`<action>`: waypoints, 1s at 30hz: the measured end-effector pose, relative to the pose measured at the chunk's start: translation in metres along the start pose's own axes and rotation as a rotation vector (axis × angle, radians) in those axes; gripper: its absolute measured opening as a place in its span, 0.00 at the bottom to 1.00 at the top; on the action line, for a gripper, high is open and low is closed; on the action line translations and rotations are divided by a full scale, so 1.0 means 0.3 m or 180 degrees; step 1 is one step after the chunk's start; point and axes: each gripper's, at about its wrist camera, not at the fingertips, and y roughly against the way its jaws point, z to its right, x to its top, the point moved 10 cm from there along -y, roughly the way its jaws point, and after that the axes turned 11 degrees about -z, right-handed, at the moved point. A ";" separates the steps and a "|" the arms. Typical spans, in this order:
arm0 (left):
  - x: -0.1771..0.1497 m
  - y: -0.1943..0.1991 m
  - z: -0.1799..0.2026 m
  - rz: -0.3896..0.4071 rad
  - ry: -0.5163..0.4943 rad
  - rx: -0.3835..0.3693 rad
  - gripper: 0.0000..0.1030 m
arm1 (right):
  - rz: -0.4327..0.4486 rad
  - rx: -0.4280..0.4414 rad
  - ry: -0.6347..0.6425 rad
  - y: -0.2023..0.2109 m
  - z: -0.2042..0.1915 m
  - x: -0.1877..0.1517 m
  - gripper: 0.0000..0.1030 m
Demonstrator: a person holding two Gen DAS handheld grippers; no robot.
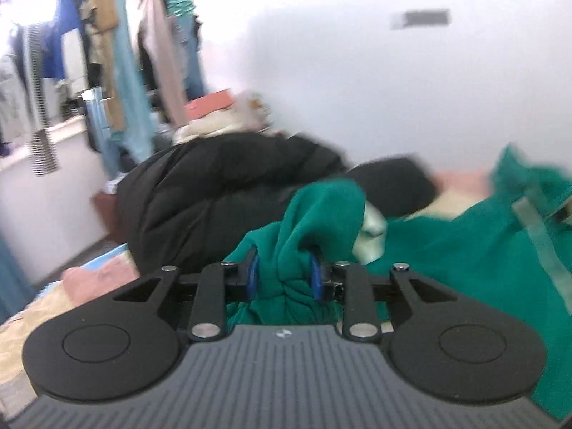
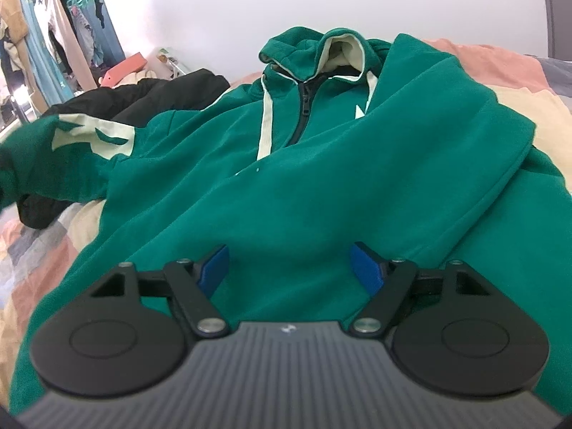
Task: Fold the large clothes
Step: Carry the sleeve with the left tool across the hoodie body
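Right wrist view: green zip hoodie spread over a patchwork bed; right hand-held gripper wide, left hand-held gripper pinching a sleeve.

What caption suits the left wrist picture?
Left gripper pinching a bunched fold of the green hoodie beside a black jacket.

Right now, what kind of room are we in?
Most likely a bedroom doubling as a laundry area: a green hoodie spread on a patchwork bedspread, a black puffer jacket heaped beside it, and hanging clothes by a bright window.
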 end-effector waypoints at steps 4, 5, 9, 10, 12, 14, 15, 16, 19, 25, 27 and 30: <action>0.110 0.203 0.126 -0.0034 0.0053 -0.0538 0.30 | -0.0004 0.0035 -0.0062 0.028 0.000 -0.010 0.74; 0.135 0.251 0.167 -0.0066 0.0059 -0.0693 0.30 | 0.0003 0.0045 -0.0061 0.037 -0.001 -0.011 0.74; 0.180 0.410 0.364 -0.0211 0.0084 -0.1288 0.30 | 0.0034 0.0118 -0.0118 0.083 0.008 -0.023 0.74; 0.179 0.445 0.416 -0.0190 0.0100 -0.1405 0.30 | 0.0038 0.0149 -0.0159 0.094 0.016 -0.030 0.74; 0.155 0.505 0.537 -0.0191 0.0095 -0.1593 0.31 | 0.0018 0.0204 -0.0232 0.113 0.031 -0.044 0.74; 0.116 0.538 0.656 -0.0239 0.0087 -0.1823 0.31 | 0.0000 0.0254 -0.0327 0.129 0.047 -0.046 0.74; 0.091 0.547 0.714 -0.0267 0.0046 -0.1923 0.31 | 0.0005 0.0273 -0.0391 0.139 0.056 -0.045 0.74; 0.065 0.552 0.774 -0.0303 -0.0004 -0.2003 0.31 | 0.0021 0.0278 -0.0448 0.151 0.064 -0.045 0.74; -0.026 0.555 0.947 -0.0440 -0.0177 -0.2267 0.31 | 0.0104 0.0199 -0.0610 0.182 0.111 -0.034 0.74; -0.229 0.501 1.213 -0.0835 -0.0484 -0.2685 0.31 | 0.0328 -0.0131 -0.1019 0.234 0.253 -0.022 0.74; -0.272 0.459 1.263 -0.0942 -0.0569 -0.2716 0.31 | 0.0364 -0.0186 -0.1179 0.246 0.303 -0.028 0.74; -0.286 0.409 1.292 -0.1101 -0.0662 -0.2743 0.41 | 0.0428 -0.0316 -0.1310 0.264 0.350 -0.033 0.74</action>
